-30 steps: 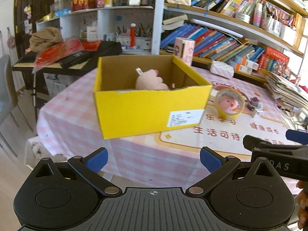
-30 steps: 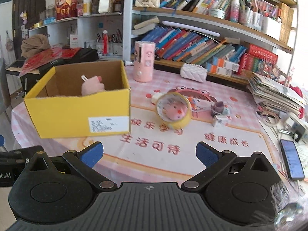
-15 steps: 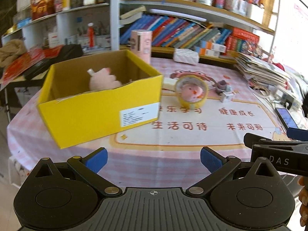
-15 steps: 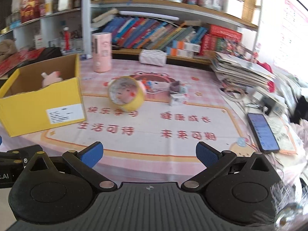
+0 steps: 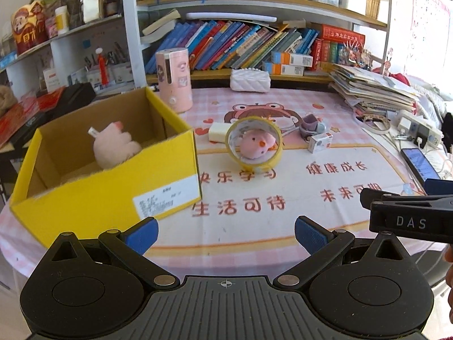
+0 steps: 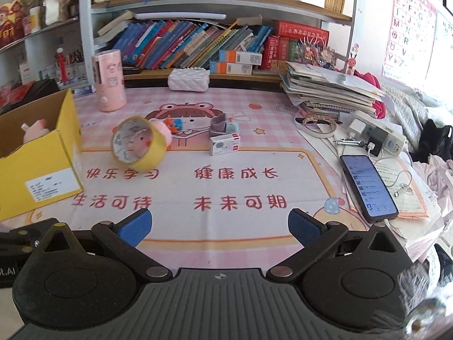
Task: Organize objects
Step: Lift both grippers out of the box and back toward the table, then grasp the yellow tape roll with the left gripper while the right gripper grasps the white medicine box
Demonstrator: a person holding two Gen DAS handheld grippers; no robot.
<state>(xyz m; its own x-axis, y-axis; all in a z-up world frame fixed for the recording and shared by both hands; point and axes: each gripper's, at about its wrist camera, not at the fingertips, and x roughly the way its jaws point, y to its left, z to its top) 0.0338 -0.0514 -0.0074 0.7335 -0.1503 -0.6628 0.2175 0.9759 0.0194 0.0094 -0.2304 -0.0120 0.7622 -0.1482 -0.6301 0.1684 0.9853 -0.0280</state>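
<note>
A yellow cardboard box (image 5: 107,189) stands open at the table's left and holds a pink plush toy (image 5: 113,146); the box also shows in the right wrist view (image 6: 36,175). A yellow tape roll (image 5: 254,143) stands on edge mid-table with a small pink plush (image 5: 256,144) seen through it; the roll also shows in the right wrist view (image 6: 138,146). Behind lie a small white box (image 6: 225,145), a purple toy shoe (image 6: 223,124) and a white block (image 5: 218,132). My left gripper (image 5: 226,233) and right gripper (image 6: 219,225) are open and empty, at the table's near edge.
A pink cylinder (image 6: 110,80) and a white quilted pouch (image 6: 188,80) stand at the back. A phone (image 6: 368,188), chargers and a paper stack (image 6: 331,87) crowd the right side. Bookshelves (image 5: 254,42) rise behind the table.
Both views have swung to the right, so the yellow box has shifted left in frame and the table's right side has come into view. Both grippers stay open.
</note>
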